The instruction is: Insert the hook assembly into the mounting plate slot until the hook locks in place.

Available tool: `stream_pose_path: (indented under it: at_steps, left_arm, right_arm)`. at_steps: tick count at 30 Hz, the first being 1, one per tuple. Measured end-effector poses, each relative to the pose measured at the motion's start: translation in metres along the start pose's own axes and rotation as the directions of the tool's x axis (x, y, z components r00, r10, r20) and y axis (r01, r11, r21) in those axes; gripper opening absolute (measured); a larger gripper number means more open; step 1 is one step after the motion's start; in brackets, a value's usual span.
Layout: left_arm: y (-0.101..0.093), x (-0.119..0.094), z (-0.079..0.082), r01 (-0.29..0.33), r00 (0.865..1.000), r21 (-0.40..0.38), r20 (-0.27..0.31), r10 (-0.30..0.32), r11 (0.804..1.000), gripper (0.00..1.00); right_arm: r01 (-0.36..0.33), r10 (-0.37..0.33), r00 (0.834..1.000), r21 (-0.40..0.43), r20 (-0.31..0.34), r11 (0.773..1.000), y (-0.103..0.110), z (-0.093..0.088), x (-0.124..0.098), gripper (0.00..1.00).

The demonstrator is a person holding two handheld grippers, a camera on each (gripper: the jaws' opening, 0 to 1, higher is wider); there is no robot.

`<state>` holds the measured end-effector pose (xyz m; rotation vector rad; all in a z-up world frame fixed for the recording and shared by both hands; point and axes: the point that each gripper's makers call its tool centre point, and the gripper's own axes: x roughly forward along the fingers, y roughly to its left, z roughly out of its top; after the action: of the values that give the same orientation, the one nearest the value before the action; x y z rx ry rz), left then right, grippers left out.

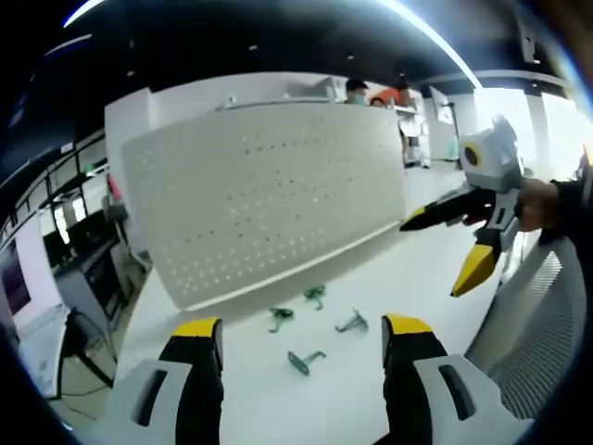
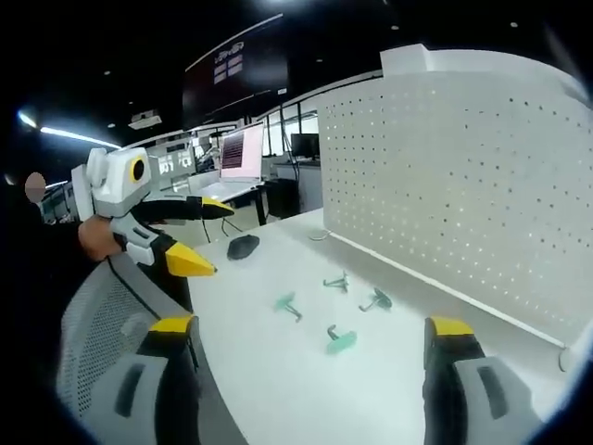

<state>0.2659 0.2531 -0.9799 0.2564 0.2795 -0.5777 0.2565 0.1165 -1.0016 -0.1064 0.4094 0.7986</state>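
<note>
**Supervisor:** Start with the big things. What's in front of you?

**Observer:** You're facing the perforated mounting plate (image 1: 264,199), a white pegboard standing upright at the back of the white table (image 1: 361,389). No hook hangs on it anywhere I can see. A mesh chair back (image 2: 97,324) sits at the table's near edge.

**Supervisor:** And your tools?

**Observer:** Your left gripper (image 1: 301,338) has its jaws spread wide with nothing between them. Your right gripper (image 2: 310,338) is the same, wide apart and empty; in the left gripper view it hangs in the air off to the side, well above the table.

**Supervisor:** Where are the hooks?

**Observer:** Four small green hook assemblies (image 1: 313,334) lie loose on the table just in front of the plate's foot, near one another, untouched.

**Supervisor:** So how far along are you?

**Observer:** By my reading, at the very start. You've yet to pick up a hook, bring it to a slot and push until it locks.
</note>
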Motion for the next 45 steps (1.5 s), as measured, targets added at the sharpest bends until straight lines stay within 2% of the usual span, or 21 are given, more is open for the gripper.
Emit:
stream_pose_path:
  at_steps: [34, 45]
  left_arm:
    - [-0.005, 0.001, -0.003, 0.021, 1.0, 0.01, -0.018, -0.02, 1.0, 0.7]
    - [-0.003, -0.001, 0.002, 0.007, 1.0, 0.016, 0.009, -0.007, 1.0, 0.7]
  right_arm:
    - [-0.016, 0.017, 0.998, 0.007, -0.061, 1.0, 0.002, -0.015, 0.006, 0.98]
    - [0.004, -0.004, 1.0, -0.008, -0.031, 1.0, -0.001, -0.007, 0.002, 0.98]
